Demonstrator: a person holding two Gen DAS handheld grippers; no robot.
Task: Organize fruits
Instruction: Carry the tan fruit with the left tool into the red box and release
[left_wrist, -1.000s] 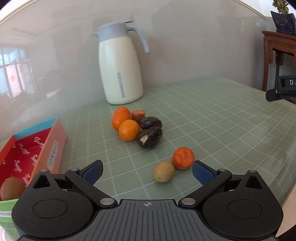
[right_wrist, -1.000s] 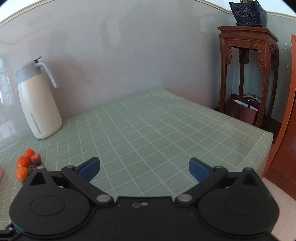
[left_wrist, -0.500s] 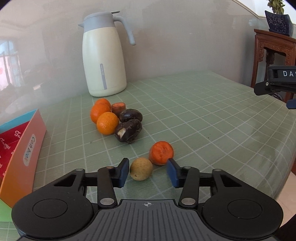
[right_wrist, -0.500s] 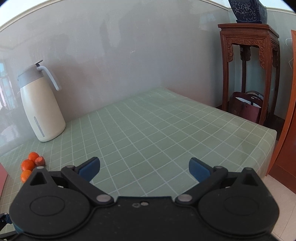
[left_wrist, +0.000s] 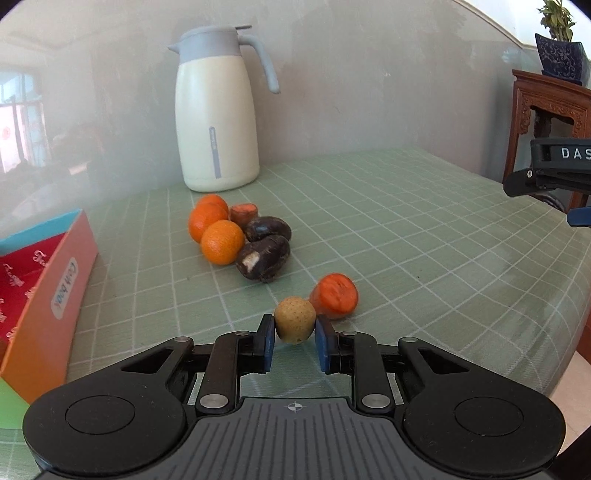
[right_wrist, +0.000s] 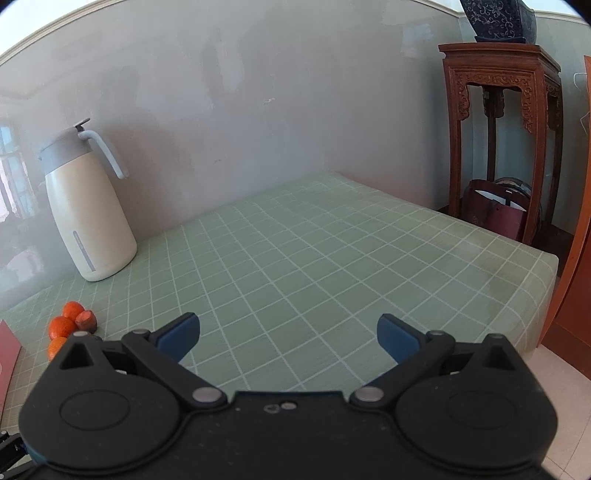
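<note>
My left gripper is shut on a small yellowish-brown fruit, its blue pads pressing both sides. Just behind it lies an orange fruit with a cut face. Farther back sits a heap: two oranges, a cut orange-brown piece and two dark purple-brown fruits. In the right wrist view my right gripper stands open over bare green cloth, with the heap's oranges at its far left.
A cream jug with a grey lid stands by the wall. A red and orange box lies at the left. The green checked table ends at the right, where a carved wooden stand holds a blue pot.
The left gripper's jaws went from wide open to shut on the yellowish-brown fruit, and its view swung a little to the left. The right gripper stayed open and in place.
</note>
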